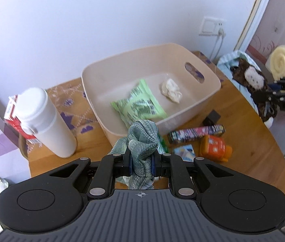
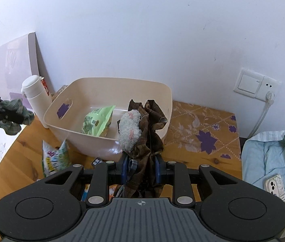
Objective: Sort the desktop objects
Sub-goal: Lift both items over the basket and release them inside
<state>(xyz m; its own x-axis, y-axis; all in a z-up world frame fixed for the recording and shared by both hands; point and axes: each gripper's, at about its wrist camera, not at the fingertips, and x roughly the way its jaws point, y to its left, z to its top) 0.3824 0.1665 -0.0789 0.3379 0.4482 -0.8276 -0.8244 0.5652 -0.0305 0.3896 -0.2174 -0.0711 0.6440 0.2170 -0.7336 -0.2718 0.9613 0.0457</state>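
Observation:
My left gripper [image 1: 141, 162] is shut on a green-grey knit cloth [image 1: 142, 137] and holds it above the table in front of the beige bin [image 1: 207, 70]. It also shows at the left of the right wrist view [image 2: 11, 117]. My right gripper [image 2: 140, 168] is shut on a brown plaid cloth item with a white fluffy patch [image 2: 130, 133], held up near the bin's [image 2: 162, 88] front right side. In the left wrist view that item [image 1: 253, 78] hangs at the right. The bin holds a green packet [image 1: 140, 104] and a crumpled white tissue [image 1: 171, 90].
A white bottle [image 1: 45, 121] and a red carton [image 1: 13, 119] stand left of the bin. A long colourful box [image 1: 196, 133], an orange bottle [image 1: 215, 147], a small dark cube [image 1: 212, 118] and a snack bag [image 2: 55, 157] lie on the wooden table. A light blue cloth bag [image 2: 271, 161] with a phone sits at right.

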